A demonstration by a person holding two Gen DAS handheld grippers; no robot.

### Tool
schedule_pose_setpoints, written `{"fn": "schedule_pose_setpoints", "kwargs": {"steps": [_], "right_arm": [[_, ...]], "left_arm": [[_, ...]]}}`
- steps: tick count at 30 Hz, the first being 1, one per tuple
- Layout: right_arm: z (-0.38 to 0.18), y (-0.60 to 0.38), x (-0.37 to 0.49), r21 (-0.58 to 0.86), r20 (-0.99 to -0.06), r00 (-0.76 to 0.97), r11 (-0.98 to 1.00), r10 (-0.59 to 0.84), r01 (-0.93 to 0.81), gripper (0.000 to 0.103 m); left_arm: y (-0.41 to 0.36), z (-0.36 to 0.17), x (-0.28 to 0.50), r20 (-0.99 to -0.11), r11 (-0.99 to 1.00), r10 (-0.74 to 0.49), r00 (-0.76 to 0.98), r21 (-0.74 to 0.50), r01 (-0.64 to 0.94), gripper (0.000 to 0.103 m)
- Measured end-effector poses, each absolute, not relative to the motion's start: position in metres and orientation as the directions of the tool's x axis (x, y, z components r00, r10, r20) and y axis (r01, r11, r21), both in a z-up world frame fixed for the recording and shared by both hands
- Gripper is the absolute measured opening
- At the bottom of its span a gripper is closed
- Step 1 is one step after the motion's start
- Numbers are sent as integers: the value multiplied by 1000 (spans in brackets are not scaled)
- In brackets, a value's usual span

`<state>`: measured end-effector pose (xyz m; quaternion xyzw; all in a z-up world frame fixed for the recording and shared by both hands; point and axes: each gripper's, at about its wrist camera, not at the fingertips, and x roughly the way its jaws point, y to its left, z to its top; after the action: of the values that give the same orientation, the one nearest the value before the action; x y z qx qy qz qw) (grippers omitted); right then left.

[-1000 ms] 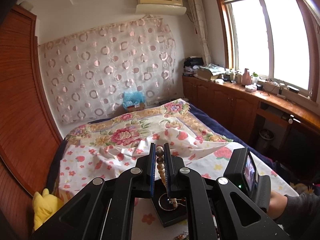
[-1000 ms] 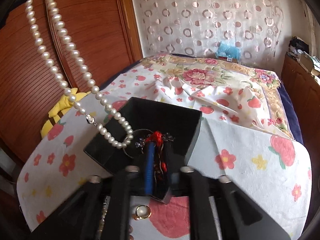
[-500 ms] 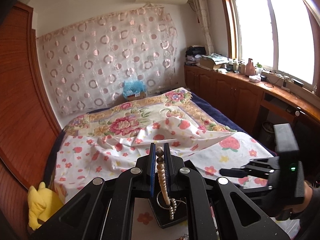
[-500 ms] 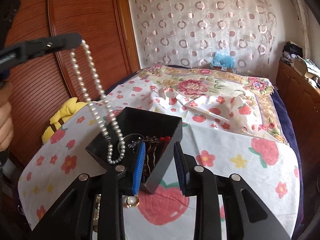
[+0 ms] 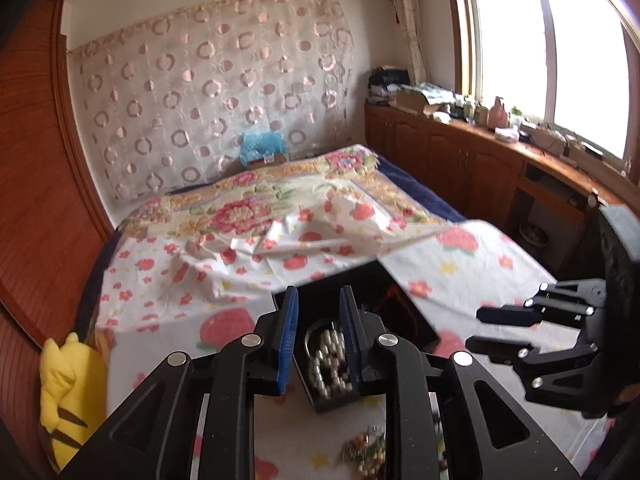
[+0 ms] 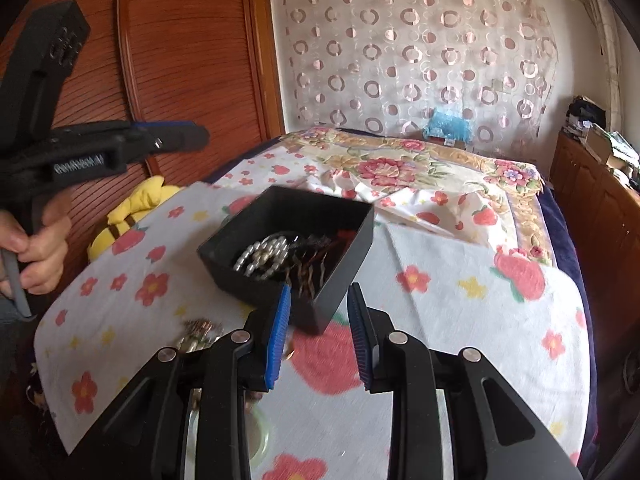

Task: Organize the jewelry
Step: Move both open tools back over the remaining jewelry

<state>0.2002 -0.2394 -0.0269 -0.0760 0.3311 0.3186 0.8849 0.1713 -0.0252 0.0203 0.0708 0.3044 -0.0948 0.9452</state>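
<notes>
The black box (image 6: 320, 236) sits on the strawberry-print sheet (image 6: 460, 320) near the foot edge of the bed. The pearls (image 6: 264, 256) lie heaped inside the box beside dark hairpins (image 6: 310, 266). The left gripper (image 5: 318, 334) hangs over the box, jaws opening, gripping nothing. The right gripper (image 6: 318, 336) is partly open and empty, its pads flanking the near corner of the box. More jewelry (image 6: 198, 334), blurred, possibly earrings, lies on the sheet by that corner.
</notes>
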Motion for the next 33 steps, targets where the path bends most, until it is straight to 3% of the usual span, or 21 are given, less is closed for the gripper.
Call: {"fn": "schedule_pose_setpoints", "kwargs": {"steps": [18,33], "right_arm": [[-70,-228,143,46,-719,505,758,477,-651,32],[-68,-208,174,84,-740,461,748,489,-658,32]], "left_arm": [[-13,-45,99,-686,965,-183,705,13,263,20],[5,-84,68,-744,974,-179,644,-40,225,21]]}}
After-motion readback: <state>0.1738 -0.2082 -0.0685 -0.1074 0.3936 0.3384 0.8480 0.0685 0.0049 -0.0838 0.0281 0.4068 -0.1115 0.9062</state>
